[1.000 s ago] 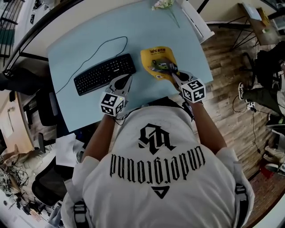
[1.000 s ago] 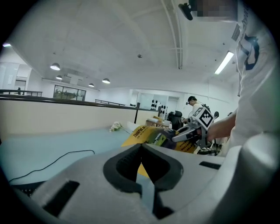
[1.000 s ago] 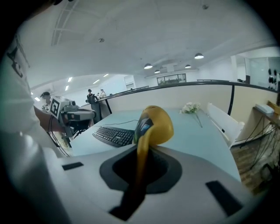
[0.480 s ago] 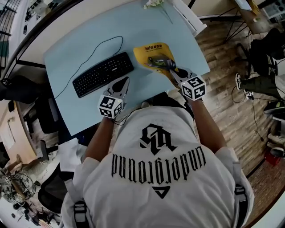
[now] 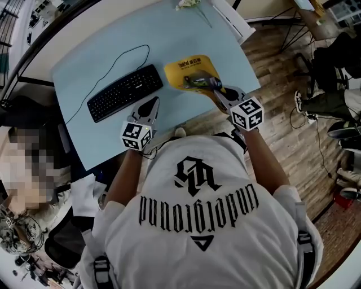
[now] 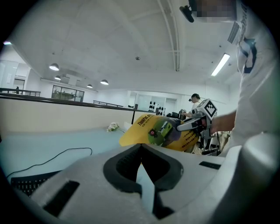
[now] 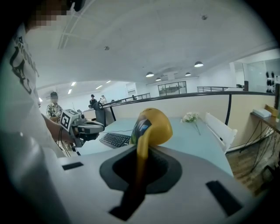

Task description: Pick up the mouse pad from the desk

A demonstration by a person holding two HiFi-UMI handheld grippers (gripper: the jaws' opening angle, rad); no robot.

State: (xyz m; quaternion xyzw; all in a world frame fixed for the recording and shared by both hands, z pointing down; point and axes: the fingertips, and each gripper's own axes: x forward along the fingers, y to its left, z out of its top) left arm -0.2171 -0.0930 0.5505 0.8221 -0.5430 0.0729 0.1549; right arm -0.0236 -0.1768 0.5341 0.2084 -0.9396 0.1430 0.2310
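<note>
The yellow mouse pad (image 5: 189,73) has its near edge pinched in my right gripper (image 5: 216,90) and hangs curled, lifted off the light blue desk (image 5: 90,62). In the right gripper view the pad (image 7: 158,124) rises as a thin yellow sheet out of the shut jaws of the right gripper (image 7: 142,148). From the left gripper view the pad (image 6: 151,131) floats above the desk with the right gripper (image 6: 187,126) clamped on its edge. My left gripper (image 5: 150,107) hovers near the desk's front edge beside the keyboard (image 5: 124,91), jaws together and holding nothing.
The black keyboard's cable (image 5: 121,59) loops toward the back of the desk. White flowers (image 5: 189,3) and a white flat object (image 5: 232,18) lie at the far right corner. Wooden floor (image 5: 282,101) is right of the desk, and office clutter is at the left.
The right gripper has risen with the mouse pad, whose near edge has come up off the desk and curled. The left gripper has drifted a little to the left.
</note>
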